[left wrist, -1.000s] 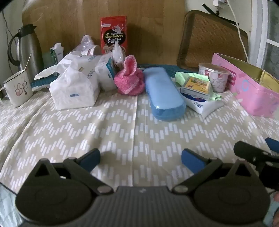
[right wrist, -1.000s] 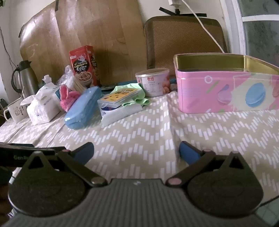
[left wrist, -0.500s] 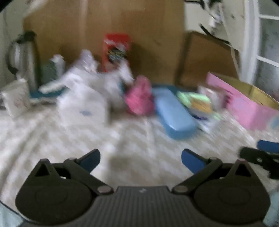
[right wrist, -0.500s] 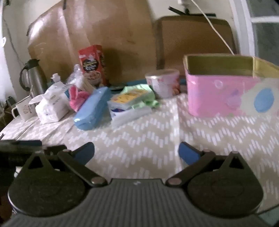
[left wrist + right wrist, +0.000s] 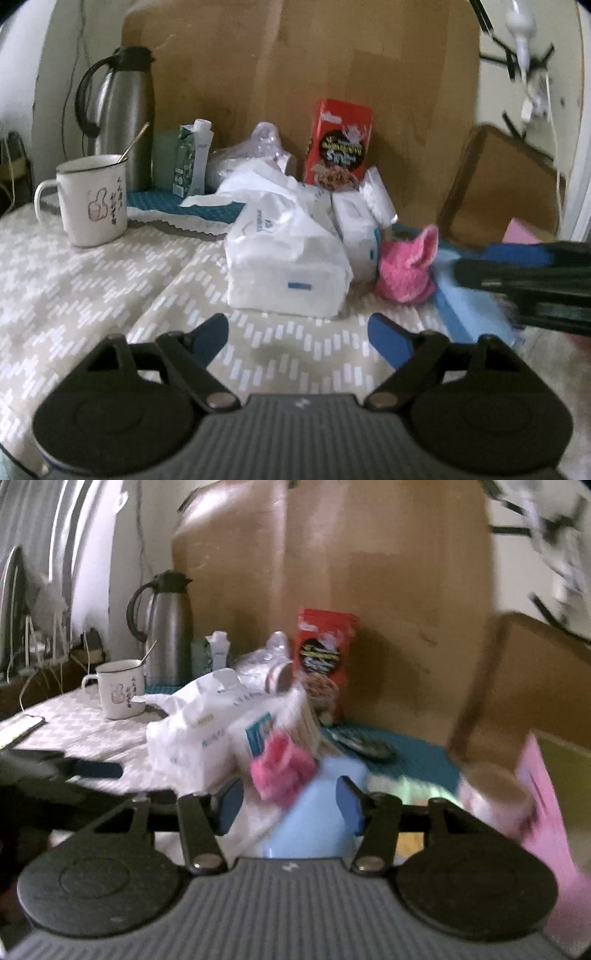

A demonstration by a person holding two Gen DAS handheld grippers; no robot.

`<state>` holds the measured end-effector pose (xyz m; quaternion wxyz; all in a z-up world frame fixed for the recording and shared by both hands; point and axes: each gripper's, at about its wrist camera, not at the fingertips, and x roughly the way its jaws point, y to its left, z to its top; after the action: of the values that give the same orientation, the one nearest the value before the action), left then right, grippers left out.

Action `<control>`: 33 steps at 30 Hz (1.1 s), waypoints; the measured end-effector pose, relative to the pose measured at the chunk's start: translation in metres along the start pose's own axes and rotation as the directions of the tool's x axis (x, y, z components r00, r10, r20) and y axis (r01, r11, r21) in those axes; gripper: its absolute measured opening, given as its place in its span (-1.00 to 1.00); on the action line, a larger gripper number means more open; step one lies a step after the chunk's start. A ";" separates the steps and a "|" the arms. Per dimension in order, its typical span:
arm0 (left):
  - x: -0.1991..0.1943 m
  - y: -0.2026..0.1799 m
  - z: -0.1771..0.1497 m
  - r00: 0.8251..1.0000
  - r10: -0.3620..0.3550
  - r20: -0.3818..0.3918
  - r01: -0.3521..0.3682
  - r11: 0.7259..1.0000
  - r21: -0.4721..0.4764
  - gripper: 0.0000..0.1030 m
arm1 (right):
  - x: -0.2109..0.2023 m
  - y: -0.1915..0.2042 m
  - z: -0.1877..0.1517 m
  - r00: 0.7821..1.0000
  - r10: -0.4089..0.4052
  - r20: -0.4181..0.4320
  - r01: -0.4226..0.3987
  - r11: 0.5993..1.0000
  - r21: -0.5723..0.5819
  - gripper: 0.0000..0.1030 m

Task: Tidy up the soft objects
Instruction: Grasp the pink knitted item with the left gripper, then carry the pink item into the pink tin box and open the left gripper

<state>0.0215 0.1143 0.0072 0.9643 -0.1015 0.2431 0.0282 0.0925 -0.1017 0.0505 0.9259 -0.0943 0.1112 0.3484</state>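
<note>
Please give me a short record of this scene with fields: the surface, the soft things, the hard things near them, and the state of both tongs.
surface: table with zigzag cloth
soft things: tissue pack, pink knit
hard things: blue case, mug, red box, kettle
left tongs: open, holding nothing
right tongs: open, over the blue case, pink knit ahead

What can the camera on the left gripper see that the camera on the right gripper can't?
Only the left wrist view shows the left gripper itself, open over bare tablecloth.

Only the right wrist view shows the pink tin, the round tub beside it, and a flat phone-like thing at the table's left edge.

Both show the mug, the steel jug, the red box, the white tissue pack, the pink knitted thing and the blue case.
</note>
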 end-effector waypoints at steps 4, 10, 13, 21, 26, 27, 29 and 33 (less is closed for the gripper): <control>-0.006 0.017 0.002 1.000 -0.014 0.018 0.016 0.996 -0.089 0.64 | 0.057 0.007 0.012 0.997 -0.003 -0.078 -0.003 0.997 -0.081 0.03; -0.006 0.031 0.002 0.998 -0.063 0.007 0.063 0.985 -0.162 0.64 | 0.063 0.015 0.014 0.989 0.069 -0.129 -0.081 0.993 -0.091 -0.72; -0.008 0.034 0.000 0.995 -0.096 0.018 0.098 0.979 -0.178 0.65 | 0.021 0.023 0.004 0.976 0.177 -0.129 -0.187 0.980 -0.071 -0.72; -0.021 0.026 -0.005 0.946 -0.324 -0.017 0.315 0.928 -0.198 0.64 | -0.078 0.038 -0.057 0.976 0.179 -0.125 -0.190 0.978 -0.083 -0.26; -0.037 0.002 -0.007 0.889 -0.453 -0.067 0.433 0.879 -0.202 0.45 | -0.088 0.027 -0.070 0.977 0.173 -0.122 -0.173 0.985 0.015 0.17; -0.037 -0.003 -0.007 0.879 -0.471 -0.078 0.448 0.870 -0.205 0.40 | -0.081 0.023 -0.068 0.975 0.183 -0.128 -0.181 0.983 0.027 0.21; -0.032 -0.017 -0.007 0.857 -0.503 -0.116 0.472 0.855 -0.215 0.25 | -0.075 0.020 -0.069 0.971 0.196 -0.134 -0.191 0.981 0.043 0.35; -0.012 -0.047 -0.015 0.825 -0.523 -0.215 0.487 0.850 -0.201 -0.12 | -0.055 0.014 -0.070 0.963 0.225 -0.148 -0.211 0.971 0.109 0.23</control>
<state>0.0087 0.0655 0.0091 0.8870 -0.2310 0.3301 -0.2255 0.0332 -0.1436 -0.0026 0.8734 -0.0660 0.2105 0.4342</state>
